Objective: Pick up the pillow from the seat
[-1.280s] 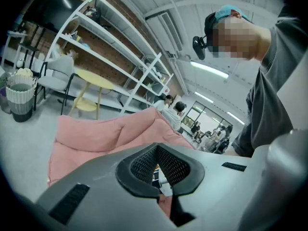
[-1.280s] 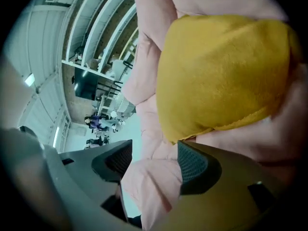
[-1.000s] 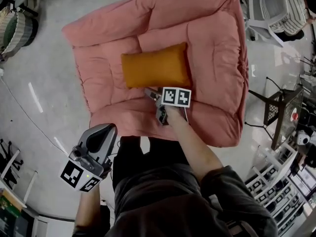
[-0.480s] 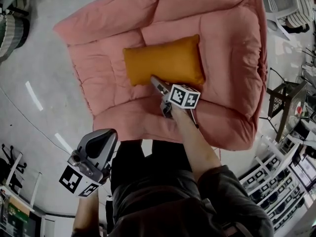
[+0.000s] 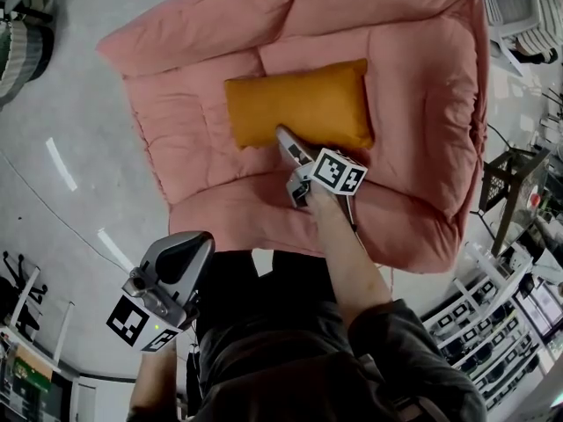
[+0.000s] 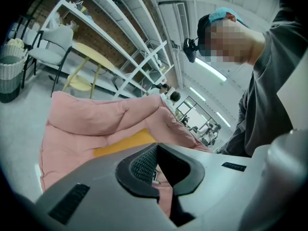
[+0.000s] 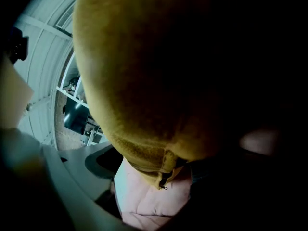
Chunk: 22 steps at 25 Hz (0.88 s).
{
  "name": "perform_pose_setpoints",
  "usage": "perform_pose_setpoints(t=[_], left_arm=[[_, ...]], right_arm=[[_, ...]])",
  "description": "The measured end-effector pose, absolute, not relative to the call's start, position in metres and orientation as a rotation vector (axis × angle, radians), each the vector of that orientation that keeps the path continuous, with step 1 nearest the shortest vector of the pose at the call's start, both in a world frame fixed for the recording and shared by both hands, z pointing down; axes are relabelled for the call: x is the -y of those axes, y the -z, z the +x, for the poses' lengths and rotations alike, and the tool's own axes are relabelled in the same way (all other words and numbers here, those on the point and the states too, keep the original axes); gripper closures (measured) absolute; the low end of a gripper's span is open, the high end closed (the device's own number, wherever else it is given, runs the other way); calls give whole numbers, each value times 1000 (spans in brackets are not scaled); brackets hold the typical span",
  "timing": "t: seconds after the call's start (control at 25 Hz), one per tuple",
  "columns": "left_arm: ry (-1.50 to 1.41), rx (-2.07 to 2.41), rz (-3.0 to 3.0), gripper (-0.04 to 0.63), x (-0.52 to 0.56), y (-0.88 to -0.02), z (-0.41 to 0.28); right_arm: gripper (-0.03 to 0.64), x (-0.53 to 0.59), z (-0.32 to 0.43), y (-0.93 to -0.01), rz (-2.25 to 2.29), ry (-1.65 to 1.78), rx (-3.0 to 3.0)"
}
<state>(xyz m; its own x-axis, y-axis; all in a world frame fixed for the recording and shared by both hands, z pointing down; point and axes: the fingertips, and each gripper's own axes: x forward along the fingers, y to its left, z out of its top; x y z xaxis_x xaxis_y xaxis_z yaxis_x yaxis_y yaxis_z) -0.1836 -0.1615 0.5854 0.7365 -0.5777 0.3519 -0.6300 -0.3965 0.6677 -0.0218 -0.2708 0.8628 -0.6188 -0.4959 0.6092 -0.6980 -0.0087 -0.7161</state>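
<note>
An orange pillow lies across the middle of a pink padded seat. My right gripper is at the pillow's near edge, open wide. One finger rests over the pillow's top and the other sits below the edge. In the right gripper view the pillow fills most of the picture between the jaws, with the pink seat beneath. My left gripper hangs low at the lower left, away from the seat, shut and empty. The left gripper view shows its joined tips, the pillow and the seat.
A white chair stands at the top right and a dark metal side table beside the seat's right edge. Shelving lines the lower right. A wicker basket sits at the far left on grey floor.
My right gripper has pushed forward from just short of the pillow onto its near edge, jaws spread wider. The left gripper has stayed put.
</note>
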Motion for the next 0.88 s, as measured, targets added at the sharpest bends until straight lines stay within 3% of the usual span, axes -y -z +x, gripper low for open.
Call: perform_pose_setpoints(t=[0.16, 0.28, 0.4, 0.88], left_arm=[[-76, 918, 2112, 584, 166, -583, -184], [-79, 922, 2119, 584, 167, -581, -184], [-75, 922, 2134, 584, 167, -574, -182], [-24, 954, 2266, 584, 171, -501, -178]], right_arm=[[264, 285, -20, -867, 1342, -1720, 2038], [361, 287, -20, -866, 1368, -1707, 2032], [398, 280, -22, -860, 1365, -1694, 2028], [405, 287, -41, -756, 1243, -1579, 2228]])
